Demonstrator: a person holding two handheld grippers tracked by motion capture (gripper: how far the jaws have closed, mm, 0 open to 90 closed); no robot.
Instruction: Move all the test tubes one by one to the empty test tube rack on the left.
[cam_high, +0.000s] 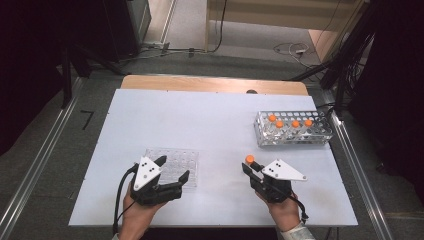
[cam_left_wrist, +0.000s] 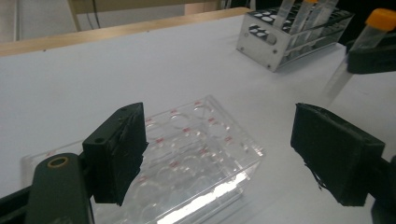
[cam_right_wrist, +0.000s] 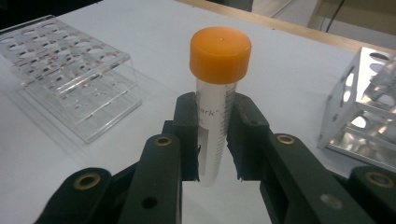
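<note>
One tube (cam_right_wrist: 215, 100) gripped upright, clear rack (cam_high: 172, 166) well apart.

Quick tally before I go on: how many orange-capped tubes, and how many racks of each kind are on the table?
Orange-capped tubes: 5 (4 standing in the metal rack, 1 tube held by the right gripper)
Metal racks: 1
Clear plastic racks: 1
Total: 7 things
</note>
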